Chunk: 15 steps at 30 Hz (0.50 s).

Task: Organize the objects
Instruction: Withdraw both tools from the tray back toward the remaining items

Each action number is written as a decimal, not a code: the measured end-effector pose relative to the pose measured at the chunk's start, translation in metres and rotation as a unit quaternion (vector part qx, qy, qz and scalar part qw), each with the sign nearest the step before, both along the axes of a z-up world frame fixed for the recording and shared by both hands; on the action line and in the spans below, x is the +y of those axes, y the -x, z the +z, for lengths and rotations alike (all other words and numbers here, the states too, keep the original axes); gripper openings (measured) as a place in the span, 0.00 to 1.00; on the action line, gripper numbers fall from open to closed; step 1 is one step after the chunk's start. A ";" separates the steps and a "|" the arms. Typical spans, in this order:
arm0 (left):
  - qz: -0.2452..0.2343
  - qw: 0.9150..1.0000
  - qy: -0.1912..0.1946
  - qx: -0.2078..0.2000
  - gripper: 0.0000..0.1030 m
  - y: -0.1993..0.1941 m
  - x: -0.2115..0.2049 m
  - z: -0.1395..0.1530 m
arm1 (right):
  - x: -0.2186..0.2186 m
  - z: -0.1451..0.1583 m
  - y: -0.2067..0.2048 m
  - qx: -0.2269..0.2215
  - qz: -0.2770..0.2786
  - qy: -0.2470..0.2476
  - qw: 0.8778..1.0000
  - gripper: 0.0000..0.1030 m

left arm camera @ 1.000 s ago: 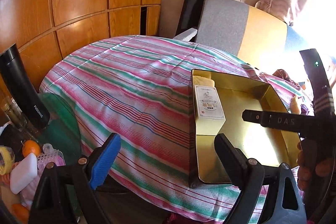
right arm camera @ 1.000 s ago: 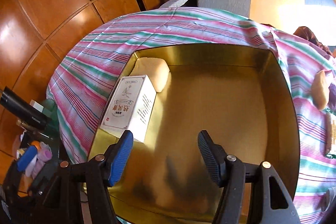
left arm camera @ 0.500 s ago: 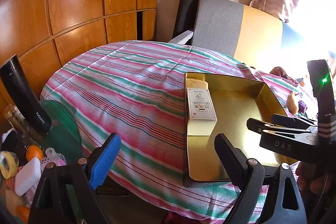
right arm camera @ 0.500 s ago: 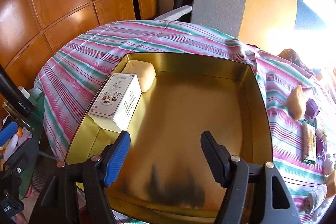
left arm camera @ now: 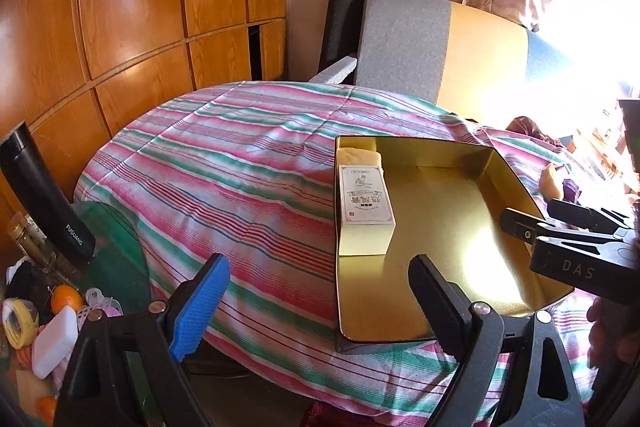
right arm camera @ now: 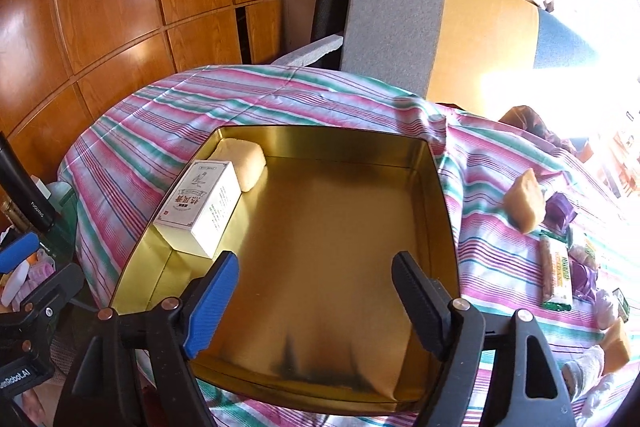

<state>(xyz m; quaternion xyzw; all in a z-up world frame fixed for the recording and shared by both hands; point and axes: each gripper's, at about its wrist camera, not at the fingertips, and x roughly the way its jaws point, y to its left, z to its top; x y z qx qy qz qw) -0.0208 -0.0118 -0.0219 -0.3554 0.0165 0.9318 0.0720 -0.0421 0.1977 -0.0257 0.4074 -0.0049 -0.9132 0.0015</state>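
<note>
A gold tin box [right arm camera: 344, 227] [left arm camera: 460, 227] lies open on the striped tablecloth [left arm camera: 240, 167]. Inside it, along the left wall, a white carton [right arm camera: 200, 207] [left arm camera: 365, 202] lies flat with a pale yellow bun [right arm camera: 244, 163] [left arm camera: 358, 155] behind it. My right gripper [right arm camera: 316, 303] is open and empty, held above the tin's near edge; it shows from the side in the left wrist view [left arm camera: 560, 231]. My left gripper [left arm camera: 316, 307] is open and empty, over the table's near edge by the tin's left corner. Loose snacks lie right of the tin: a yellow bun [right arm camera: 524, 203], a wrapped bar [right arm camera: 554, 275] and purple packets [right arm camera: 560, 211].
A grey and yellow chair [left arm camera: 440, 47] stands behind the table, wood panelling [left arm camera: 140, 7] to the left. A black flask [left arm camera: 44, 203] and a low green-topped stand with fruit and clutter [left arm camera: 48, 315] sit at the left. Bright window light at the right.
Both grippers have pulled back and up from the tin, so more of the table shows. The right gripper has drawn out from above the tin's inside to its near edge. Both stay open.
</note>
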 end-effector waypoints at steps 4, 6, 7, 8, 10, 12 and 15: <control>-0.006 1.000 0.009 0.013 0.89 -0.003 0.006 0.006 | 0.016 0.005 -0.009 0.009 -0.016 -0.001 1.000 0.78; -0.010 1.000 0.009 0.017 0.89 -0.005 0.008 0.009 | 0.028 0.006 -0.015 0.010 -0.025 -0.003 1.000 0.78; -0.012 1.000 0.009 0.018 0.90 -0.005 0.010 0.010 | 0.034 0.006 -0.017 0.010 -0.031 -0.002 0.999 0.78; -0.014 1.000 0.010 0.018 0.90 -0.006 0.011 0.010 | 0.042 0.007 -0.020 0.010 -0.037 -0.001 0.999 0.78; -0.020 1.000 0.011 0.018 0.90 -0.006 0.015 0.011 | 0.059 0.008 -0.027 0.011 -0.055 -0.004 0.998 0.78; -0.027 0.999 0.011 0.017 0.90 -0.006 0.019 0.011 | 0.078 0.008 -0.035 0.011 -0.075 -0.007 0.997 0.78; -0.038 0.999 0.015 0.013 0.90 -0.006 0.028 0.010 | 0.110 0.008 -0.048 0.010 -0.108 -0.017 0.994 0.78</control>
